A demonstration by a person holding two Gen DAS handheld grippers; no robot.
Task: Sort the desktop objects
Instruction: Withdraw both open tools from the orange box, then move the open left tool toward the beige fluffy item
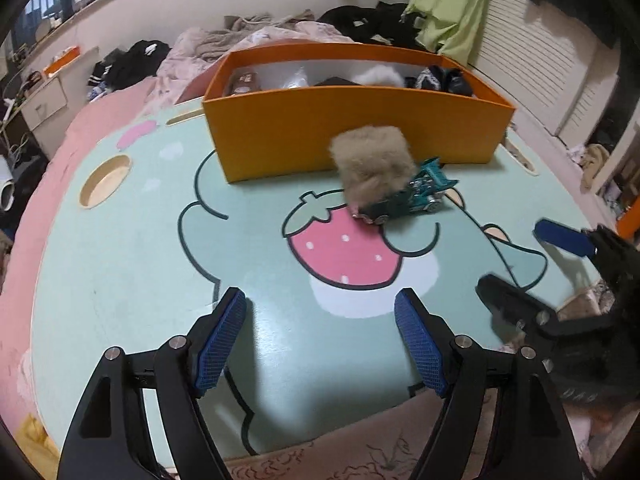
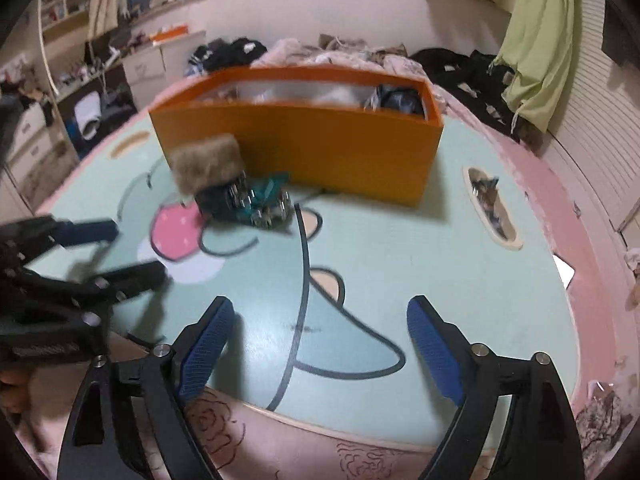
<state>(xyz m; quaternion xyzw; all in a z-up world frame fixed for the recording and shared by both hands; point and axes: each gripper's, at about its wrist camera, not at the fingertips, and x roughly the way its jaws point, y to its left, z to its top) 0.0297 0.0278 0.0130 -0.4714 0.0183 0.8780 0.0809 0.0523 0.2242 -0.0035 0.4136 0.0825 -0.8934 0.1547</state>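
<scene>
A beige furry block [image 1: 374, 164] rests against a teal toy car [image 1: 416, 196] on the mint cartoon table [image 1: 140, 264], just in front of the orange box [image 1: 352, 128]. The block [image 2: 208, 166], the car [image 2: 256, 204] and the box [image 2: 304, 148] also show in the right wrist view. My left gripper [image 1: 320, 344] is open and empty near the table's front edge; it also shows at the left of the right wrist view [image 2: 120, 252]. My right gripper [image 2: 320, 348] is open and empty; it also shows at the right of the left wrist view [image 1: 532, 264].
The orange box holds several items, including dark cloth [image 1: 440, 78] and something white and fluffy [image 1: 378, 76]. The table has a round cup hole [image 1: 105, 180] and a slot [image 2: 492, 208]. A bed with piled clothes [image 1: 248, 36] lies behind.
</scene>
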